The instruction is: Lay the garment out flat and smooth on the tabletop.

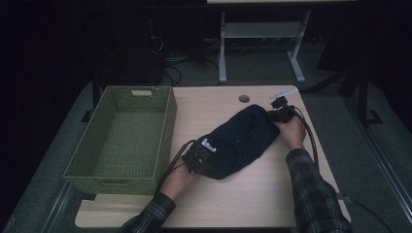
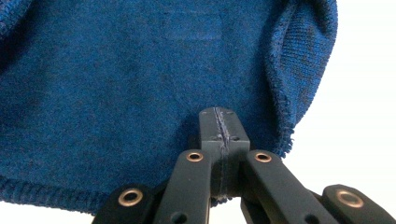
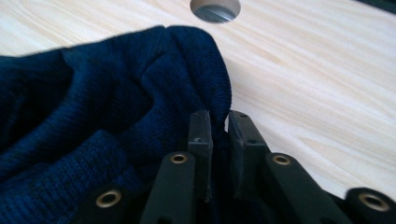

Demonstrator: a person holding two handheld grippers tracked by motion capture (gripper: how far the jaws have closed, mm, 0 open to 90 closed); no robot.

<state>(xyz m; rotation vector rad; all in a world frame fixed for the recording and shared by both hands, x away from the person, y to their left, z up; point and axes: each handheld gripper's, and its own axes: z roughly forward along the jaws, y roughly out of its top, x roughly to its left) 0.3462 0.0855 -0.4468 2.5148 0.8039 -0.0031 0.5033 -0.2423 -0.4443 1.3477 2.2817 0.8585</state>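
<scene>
Lying bunched across the middle of the tabletop (image 1: 252, 194), a dark blue knitted garment (image 1: 240, 141) is held at both ends, just right of an empty green woven basket (image 1: 121, 138). The left gripper (image 2: 218, 135) is seen with its jaws pressed fully together on a thin fold of the knit close to the ribbed hem, while the right gripper (image 3: 219, 135) has its jaws nearly closed on a thicker rolled edge near the round cable hole (image 3: 215, 9) in the tabletop. The fabric is judged to be soft, light and limp, so that it will sag and stretch between the two holds rather than keep any shape. Little risk of damage is expected, though a shallow pinch could slip off the loose knit. A firmer hold is likely to be had at the hem and at doubled edges, with the two grips kept well apart.
</scene>
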